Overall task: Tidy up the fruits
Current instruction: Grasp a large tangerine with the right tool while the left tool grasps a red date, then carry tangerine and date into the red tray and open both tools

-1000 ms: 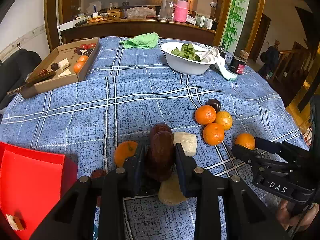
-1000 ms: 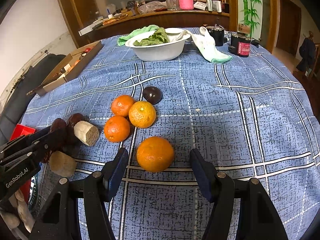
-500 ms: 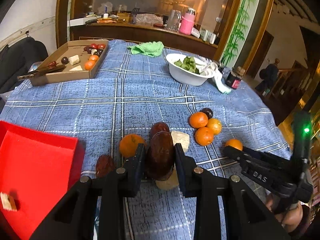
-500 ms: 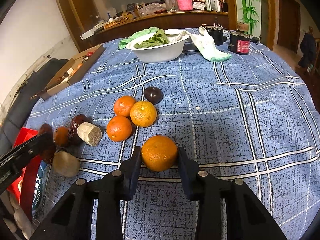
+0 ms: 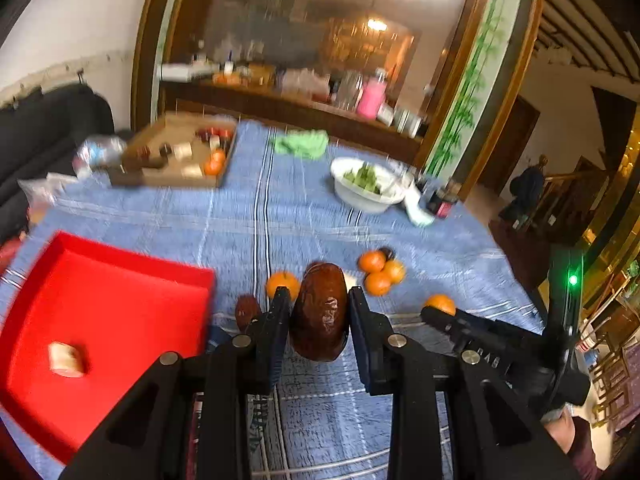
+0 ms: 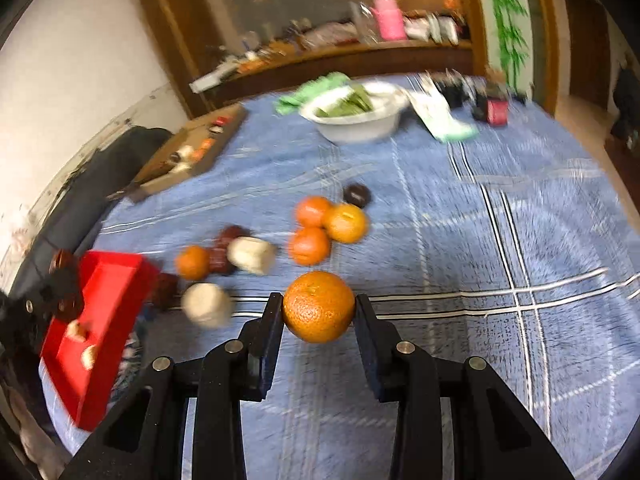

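Observation:
My left gripper (image 5: 318, 312) is shut on a dark brown oblong fruit (image 5: 320, 312) and holds it above the blue checked tablecloth (image 5: 280, 208). My right gripper (image 6: 318, 312) is shut on an orange (image 6: 319, 306), lifted off the cloth; it also shows in the left wrist view (image 5: 440, 304). A red tray (image 5: 100, 316) holding a pale chunk (image 5: 66, 359) lies at the left. Three oranges (image 6: 326, 228) and a dark round fruit (image 6: 357, 195) sit mid-table. One more orange (image 6: 193, 262), brown fruits (image 6: 222, 248) and two pale chunks (image 6: 252, 255) lie near the tray (image 6: 104, 320).
A white bowl of greens (image 6: 356, 114) stands at the back, with a green cloth (image 5: 300, 144) and dark jars (image 6: 496, 106) nearby. A cardboard box of fruit (image 5: 180, 156) sits at the back left. A black sofa (image 5: 48, 128) is beyond the table's left edge.
Both grippers have risen with their fruit. The right gripper closed on the orange and lifted it. The left gripper lifted the brown fruit, and the red tray is now in fuller view.

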`<move>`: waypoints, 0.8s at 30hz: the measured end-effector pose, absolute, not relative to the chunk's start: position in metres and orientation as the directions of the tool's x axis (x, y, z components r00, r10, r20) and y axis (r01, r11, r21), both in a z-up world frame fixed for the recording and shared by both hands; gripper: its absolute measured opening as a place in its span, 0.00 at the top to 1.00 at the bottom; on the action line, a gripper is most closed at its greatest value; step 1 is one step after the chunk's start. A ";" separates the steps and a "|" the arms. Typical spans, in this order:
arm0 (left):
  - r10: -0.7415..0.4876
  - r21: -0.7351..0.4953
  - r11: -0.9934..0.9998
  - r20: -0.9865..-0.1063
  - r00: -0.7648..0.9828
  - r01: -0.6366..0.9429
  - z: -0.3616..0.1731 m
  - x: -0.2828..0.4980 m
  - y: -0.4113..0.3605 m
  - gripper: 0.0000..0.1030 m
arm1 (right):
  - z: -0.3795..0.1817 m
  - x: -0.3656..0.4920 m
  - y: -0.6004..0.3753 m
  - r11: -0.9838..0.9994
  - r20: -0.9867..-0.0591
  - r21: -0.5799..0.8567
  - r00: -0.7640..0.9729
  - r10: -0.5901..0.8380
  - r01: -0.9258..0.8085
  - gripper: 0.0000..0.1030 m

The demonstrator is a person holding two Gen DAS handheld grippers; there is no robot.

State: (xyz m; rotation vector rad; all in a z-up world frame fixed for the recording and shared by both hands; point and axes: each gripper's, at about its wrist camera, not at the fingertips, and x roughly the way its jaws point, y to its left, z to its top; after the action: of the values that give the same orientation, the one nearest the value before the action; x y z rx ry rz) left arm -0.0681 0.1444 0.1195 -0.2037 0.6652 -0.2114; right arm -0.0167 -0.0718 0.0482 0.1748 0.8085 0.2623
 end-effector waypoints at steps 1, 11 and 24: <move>-0.245 -0.235 0.963 -0.567 0.787 0.130 0.130 -0.078 0.143 0.73 | 0.058 -0.024 -0.067 0.954 -0.676 0.243 0.675 0.296 -0.176 0.63; -0.159 -0.178 0.983 -0.669 0.726 0.052 0.072 -0.079 0.144 0.73 | 0.045 -0.059 -0.025 0.979 -0.732 0.125 0.652 0.198 -0.158 0.63; -0.088 -0.237 0.967 -0.651 0.754 -0.091 0.075 -0.092 0.218 0.73 | 0.054 -0.067 0.027 0.934 -0.723 0.178 0.603 0.338 -0.311 0.63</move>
State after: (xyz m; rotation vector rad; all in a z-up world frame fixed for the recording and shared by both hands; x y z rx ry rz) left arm -0.0916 0.2181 0.0745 -0.2620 0.7185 0.0015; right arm -0.0675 0.0267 0.0541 0.0349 0.8443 0.3756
